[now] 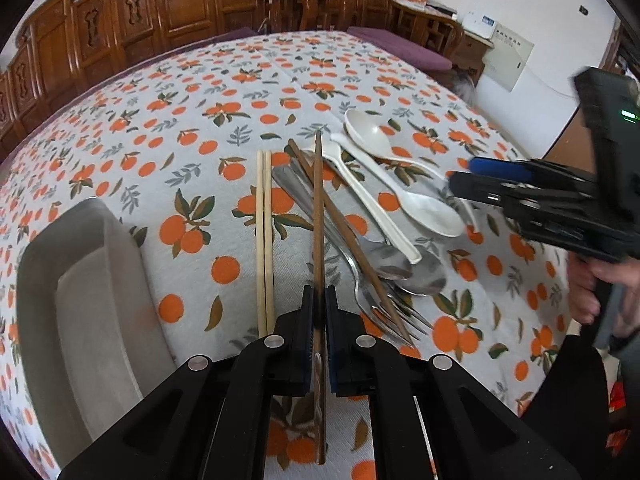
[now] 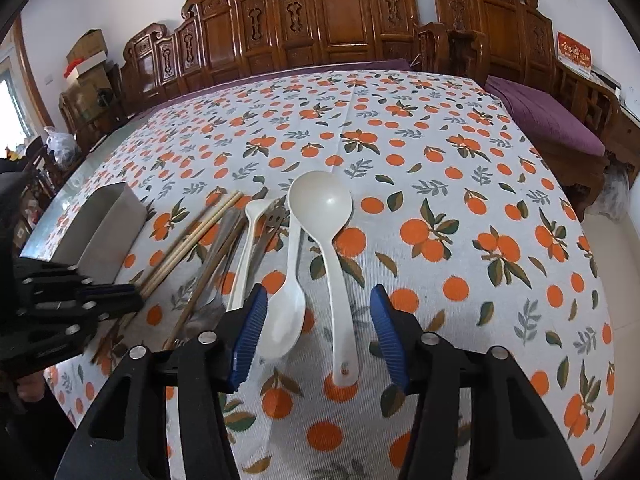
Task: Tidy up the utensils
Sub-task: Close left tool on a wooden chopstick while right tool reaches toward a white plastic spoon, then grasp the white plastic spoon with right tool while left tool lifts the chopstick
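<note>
Left wrist view: your left gripper (image 1: 319, 312) is clamped on 1 dark chopstick (image 1: 319, 208), low on the shaft so it can lift clear of the pile.
Right gripper (image 2: 316, 332): jaws part open, holding nothing; they straddle the ladle (image 2: 334, 264) handle and small white spoon (image 2: 286, 320), likely lining up 1 pick.
Container: grey tray (image 1: 44, 280) sits left of the utensils, probably their destination.
Remaining: pale chopsticks (image 1: 265, 240), forks (image 1: 384, 304).
</note>
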Motion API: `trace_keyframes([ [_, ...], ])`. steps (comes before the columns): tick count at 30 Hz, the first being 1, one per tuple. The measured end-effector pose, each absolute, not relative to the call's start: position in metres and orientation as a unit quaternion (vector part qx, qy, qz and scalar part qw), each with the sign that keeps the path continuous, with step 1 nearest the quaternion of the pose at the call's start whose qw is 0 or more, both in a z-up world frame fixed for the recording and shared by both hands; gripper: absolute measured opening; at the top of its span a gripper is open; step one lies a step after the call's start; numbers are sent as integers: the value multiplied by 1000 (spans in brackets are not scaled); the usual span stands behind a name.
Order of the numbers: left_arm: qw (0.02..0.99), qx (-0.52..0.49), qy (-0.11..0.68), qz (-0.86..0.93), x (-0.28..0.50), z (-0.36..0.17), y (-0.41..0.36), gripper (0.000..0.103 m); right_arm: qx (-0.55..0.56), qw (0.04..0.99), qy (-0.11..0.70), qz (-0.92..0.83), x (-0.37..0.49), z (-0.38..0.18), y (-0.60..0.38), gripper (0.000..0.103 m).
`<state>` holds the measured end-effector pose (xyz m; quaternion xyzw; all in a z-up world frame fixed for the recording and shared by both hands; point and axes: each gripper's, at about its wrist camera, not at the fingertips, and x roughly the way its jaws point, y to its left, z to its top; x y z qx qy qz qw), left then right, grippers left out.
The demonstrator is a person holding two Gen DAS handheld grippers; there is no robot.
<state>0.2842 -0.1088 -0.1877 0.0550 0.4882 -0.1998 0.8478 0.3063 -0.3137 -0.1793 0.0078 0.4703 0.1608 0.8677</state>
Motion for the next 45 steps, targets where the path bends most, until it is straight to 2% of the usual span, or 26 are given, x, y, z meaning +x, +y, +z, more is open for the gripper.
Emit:
trace_keyframes([
  [11, 866, 50, 455, -203, 256, -151, -95, 4, 0, 851, 503, 150, 352, -203, -306, 43],
  [16, 871, 50, 446, -199, 250, -138, -89, 4, -7, 842, 519, 149, 359, -211, -303, 34],
  [21, 876, 53, 439, -193, 244, -130, -84, 4, -20, 838, 527, 145, 356, -208, -302, 11],
  [37, 894, 42, 410, -174, 228, -98, -58, 4, -34, 861, 472, 186, 309, -142, -280, 11],
  [45, 896, 35, 422, -135, 238, -106, -23, 4, -36, 864, 442, 238, 285, -109, -239, 11],
])
